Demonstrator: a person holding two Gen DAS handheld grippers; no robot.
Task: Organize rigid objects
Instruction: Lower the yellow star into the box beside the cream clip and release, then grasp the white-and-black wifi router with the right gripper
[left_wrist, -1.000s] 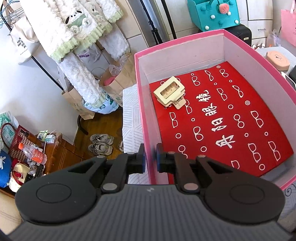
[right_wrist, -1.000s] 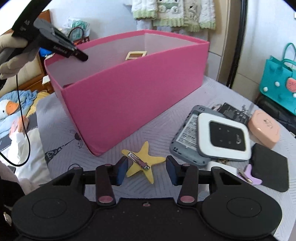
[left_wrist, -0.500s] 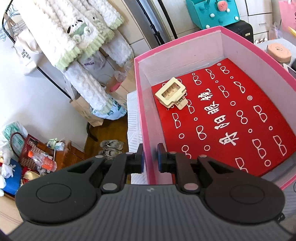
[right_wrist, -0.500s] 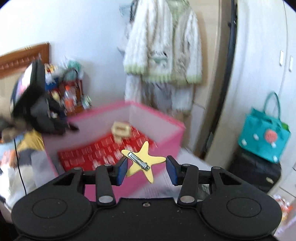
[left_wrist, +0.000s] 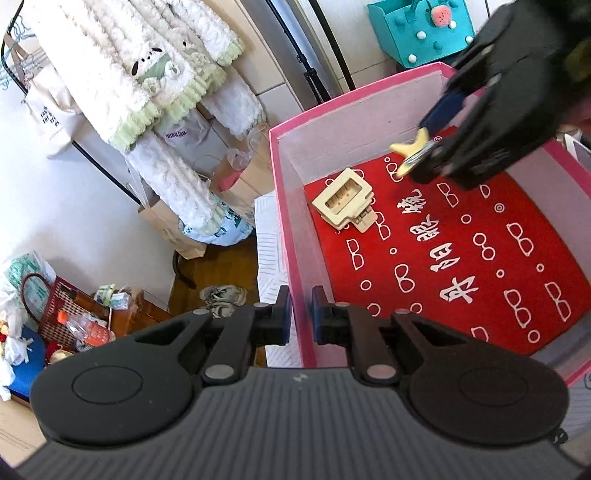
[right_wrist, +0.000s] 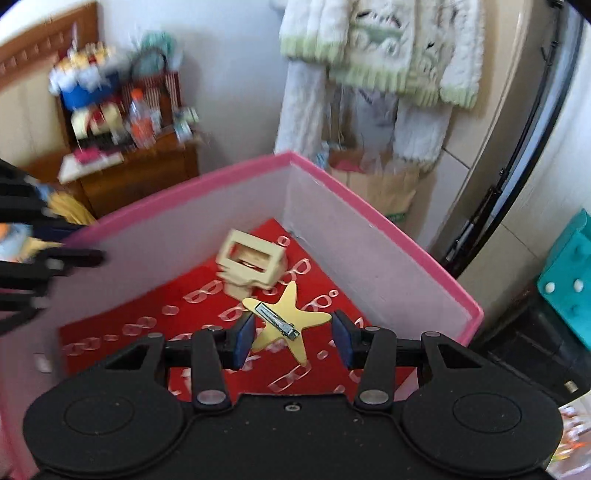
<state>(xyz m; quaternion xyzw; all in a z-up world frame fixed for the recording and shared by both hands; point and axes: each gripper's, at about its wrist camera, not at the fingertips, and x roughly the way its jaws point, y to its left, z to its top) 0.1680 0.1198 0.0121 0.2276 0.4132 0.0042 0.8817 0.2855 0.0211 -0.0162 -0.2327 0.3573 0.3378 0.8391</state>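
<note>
My left gripper (left_wrist: 298, 314) pinches the left wall of the pink box (left_wrist: 291, 221), its jaws closing tight on the wall. A red printed lining (left_wrist: 461, 258) covers the box floor, and a cream claw clip (left_wrist: 345, 199) lies near the far corner. My right gripper (right_wrist: 291, 332) is shut on a yellow star hair clip (right_wrist: 284, 314) and hangs inside the box (right_wrist: 369, 210), just short of the cream clip (right_wrist: 251, 262). In the left wrist view, the right gripper (left_wrist: 428, 144) comes in from the upper right with the star (left_wrist: 410, 147).
Fluffy white garments (left_wrist: 155, 74) hang on a rack behind the box, with paper bags (left_wrist: 236, 181) below. A wooden cabinet (right_wrist: 140, 173) crowded with bottles stands at the left. A teal bag (left_wrist: 421, 29) sits beyond the far wall, and shoes (left_wrist: 221, 295) lie on the floor.
My right gripper lifted the star clip off the table and swung it over the rim into the box. The left gripper kept its hold on the wall.
</note>
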